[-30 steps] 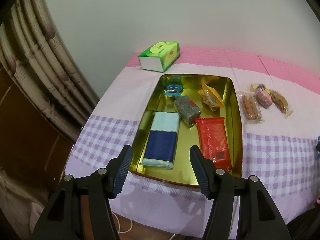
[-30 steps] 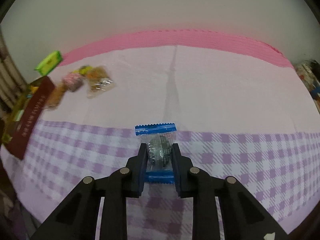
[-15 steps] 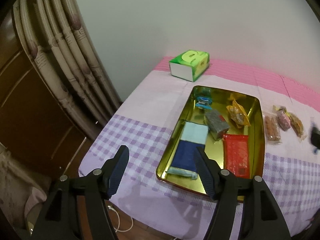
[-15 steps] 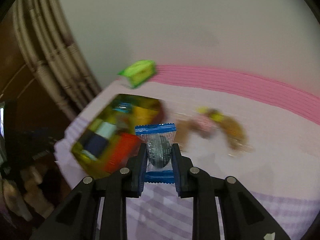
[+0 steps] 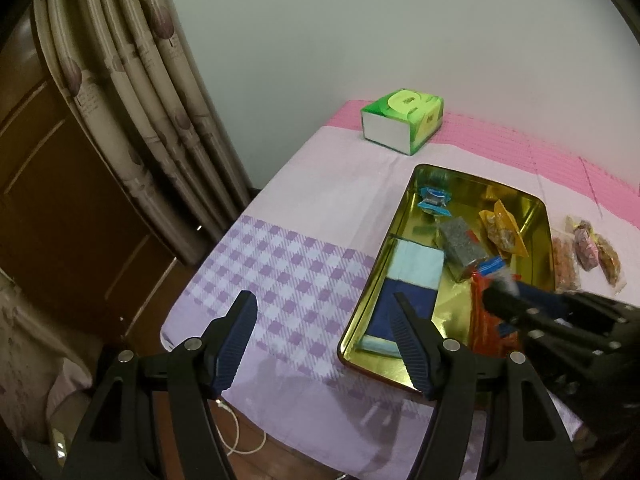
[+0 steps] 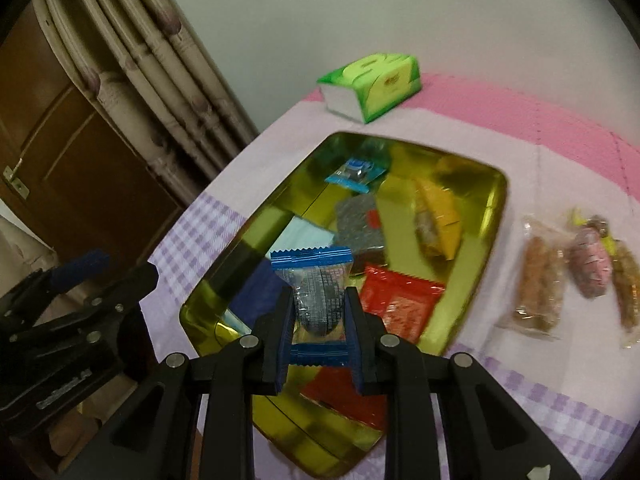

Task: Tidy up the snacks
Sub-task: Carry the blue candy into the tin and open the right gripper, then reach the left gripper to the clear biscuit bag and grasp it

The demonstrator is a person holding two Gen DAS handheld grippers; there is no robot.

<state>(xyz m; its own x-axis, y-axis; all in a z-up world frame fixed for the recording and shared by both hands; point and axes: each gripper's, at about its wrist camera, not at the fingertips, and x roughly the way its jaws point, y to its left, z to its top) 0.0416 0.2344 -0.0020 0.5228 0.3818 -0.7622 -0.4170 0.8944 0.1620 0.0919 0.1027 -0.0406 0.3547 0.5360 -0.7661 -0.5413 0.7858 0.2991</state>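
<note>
My right gripper [image 6: 318,300] is shut on a small snack packet with blue ends [image 6: 316,280] and holds it above the near end of the gold tray [image 6: 494,200]. The tray [image 5: 408,196] holds a blue-and-white pack [image 5: 404,280], a red pack [image 6: 400,300], a grey pack [image 5: 460,242], a yellow pack [image 5: 502,230] and another blue-ended packet [image 5: 434,200]. My left gripper [image 5: 324,340] is open and empty, left of the tray over the checked cloth. The right gripper also shows in the left wrist view [image 5: 500,298].
A green tissue box [image 5: 402,120] stands behind the tray. Three clear-wrapped snacks [image 6: 580,268] lie on the cloth right of the tray. Curtains [image 5: 132,92] and a wooden door [image 5: 44,208] are to the left, past the table edge.
My right gripper has carried the blue-ended packet from the bare cloth leftward to above the tray. My left gripper has drawn back and left, away from the tray.
</note>
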